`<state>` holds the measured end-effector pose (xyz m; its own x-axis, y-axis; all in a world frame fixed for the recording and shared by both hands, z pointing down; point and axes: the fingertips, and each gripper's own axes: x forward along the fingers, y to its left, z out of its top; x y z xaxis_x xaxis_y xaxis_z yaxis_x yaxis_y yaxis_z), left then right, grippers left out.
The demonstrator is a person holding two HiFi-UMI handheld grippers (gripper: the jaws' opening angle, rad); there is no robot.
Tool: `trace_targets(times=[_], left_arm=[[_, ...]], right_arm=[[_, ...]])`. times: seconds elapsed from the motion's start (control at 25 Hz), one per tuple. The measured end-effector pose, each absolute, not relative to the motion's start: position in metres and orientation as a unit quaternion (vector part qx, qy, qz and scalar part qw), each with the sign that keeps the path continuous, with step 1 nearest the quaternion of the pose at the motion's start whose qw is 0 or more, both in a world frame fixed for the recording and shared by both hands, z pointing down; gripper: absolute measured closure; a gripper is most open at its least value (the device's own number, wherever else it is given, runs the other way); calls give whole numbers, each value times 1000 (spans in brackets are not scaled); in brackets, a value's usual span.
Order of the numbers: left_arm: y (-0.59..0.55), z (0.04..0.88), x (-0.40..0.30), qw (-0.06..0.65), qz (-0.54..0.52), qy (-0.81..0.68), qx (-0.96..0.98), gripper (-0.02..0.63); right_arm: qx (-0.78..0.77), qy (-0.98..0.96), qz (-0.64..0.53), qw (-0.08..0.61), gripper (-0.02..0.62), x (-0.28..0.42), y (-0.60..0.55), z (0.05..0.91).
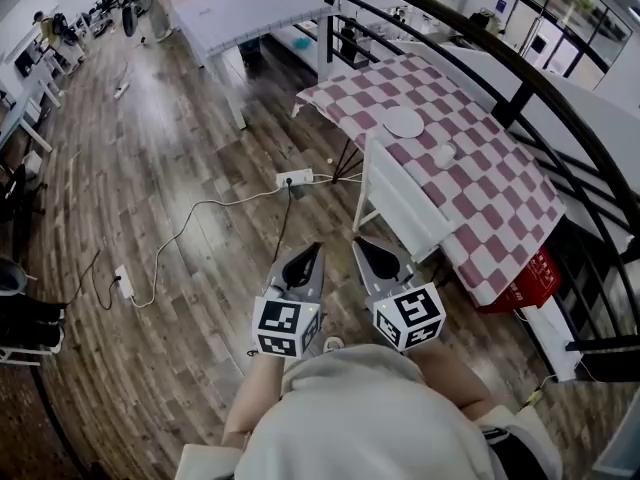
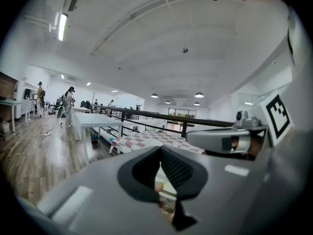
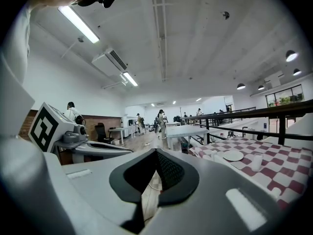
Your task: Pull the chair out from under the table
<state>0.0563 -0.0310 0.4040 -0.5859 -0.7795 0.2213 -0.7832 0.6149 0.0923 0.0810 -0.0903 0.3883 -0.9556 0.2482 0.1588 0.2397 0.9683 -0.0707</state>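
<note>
Close by, the person holds both claws out side by side: the left gripper (image 1: 312, 253) and the right gripper (image 1: 365, 248), each with its jaws pressed together on nothing. Just past their tips stands the white chair (image 1: 398, 200), untouched and pushed in against the checked table (image 1: 470, 183). A plate (image 1: 404, 122) and a cup (image 1: 444, 154) sit on the cloth, and farther off is a long white table (image 1: 240, 8)

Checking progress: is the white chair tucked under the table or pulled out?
Tucked in: the white chair stands against the checkered table, seat under its cloth.
</note>
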Motion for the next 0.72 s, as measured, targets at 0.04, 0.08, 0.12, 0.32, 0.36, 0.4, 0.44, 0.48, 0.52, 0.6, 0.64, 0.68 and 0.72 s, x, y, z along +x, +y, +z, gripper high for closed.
trace_targets(times=[0.04,0.08,0.12,0.32,0.36,0.4,0.44,0.48,0.52,0.6,0.64,0.68,0.72], left_arm=[[-35,405,53,121,7,-889,442,595],[-40,407,51,123,6,-887,444,595],[-44,408,49,124,6,-886,447,595],[-67,412,43,132,9,-875,466,595],[-71,413,42,132,10,-873,469,595],[-76,414,42,133,12,-871,473,595],[-81,414,41,133,15,-869,476,595],[-86,415,40,133,18,-867,480,595],[-91,415,40,133,20,-864,484,595],[-101,415,38,134,22,-858,495,595],[-106,414,37,135,24,-854,502,595],[-111,414,36,135,28,-850,508,595],[-115,414,34,135,32,-846,515,595]], right_arm=[[-120,-989,24,86,598,79,-95,390],[-116,-989,23,88,597,78,-99,392],[-111,-989,22,90,598,78,-104,393],[-81,-992,22,93,598,78,-134,394],[-75,-993,24,93,597,79,-140,393],[-68,-993,27,93,597,80,-146,394],[-62,-993,29,93,598,82,-152,394],[-55,-994,30,94,597,83,-158,395],[-48,-994,32,95,597,84,-164,396],[-34,-994,36,96,597,85,-175,397],[-25,-994,39,97,597,85,-179,398],[-17,-994,41,98,598,86,-183,399],[-10,-994,43,100,598,85,-186,400]])
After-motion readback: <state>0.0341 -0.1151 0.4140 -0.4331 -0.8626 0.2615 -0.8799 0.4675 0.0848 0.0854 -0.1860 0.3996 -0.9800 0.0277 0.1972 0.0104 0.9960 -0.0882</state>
